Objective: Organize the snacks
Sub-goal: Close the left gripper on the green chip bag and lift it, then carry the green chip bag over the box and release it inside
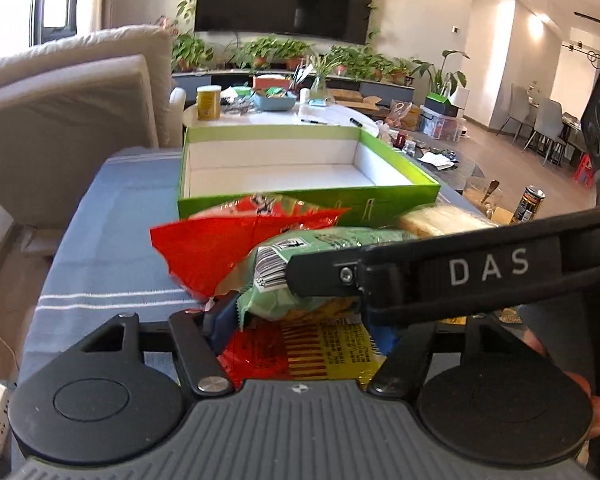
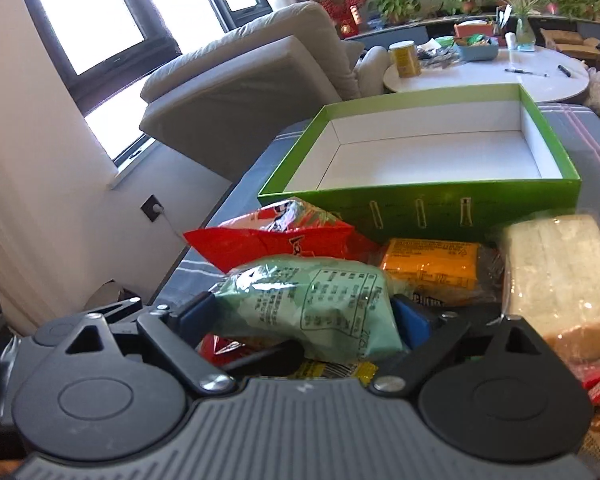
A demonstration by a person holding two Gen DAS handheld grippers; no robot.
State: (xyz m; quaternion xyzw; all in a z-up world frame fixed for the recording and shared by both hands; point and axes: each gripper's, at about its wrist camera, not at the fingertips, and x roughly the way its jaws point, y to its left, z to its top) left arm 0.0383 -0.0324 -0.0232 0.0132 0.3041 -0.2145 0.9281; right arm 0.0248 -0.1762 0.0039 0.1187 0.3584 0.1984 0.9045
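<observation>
Green box (image 2: 440, 204), one; two tools on snacks.

The pale snack bag (image 2: 312, 304) is found between the fingers of the right gripper (image 2: 304, 320). Ahead and left of it lies the foil bag (image 2: 272, 240); ahead and right, the flat packet (image 2: 432, 266); further right, the wrapped bread (image 2: 560, 280). Beyond all of these the open box (image 2: 428, 200) is set on the striped cloth (image 2: 596, 140). Under the left gripper (image 1: 300, 324) the printed packet (image 1: 308, 352) is seen
</observation>
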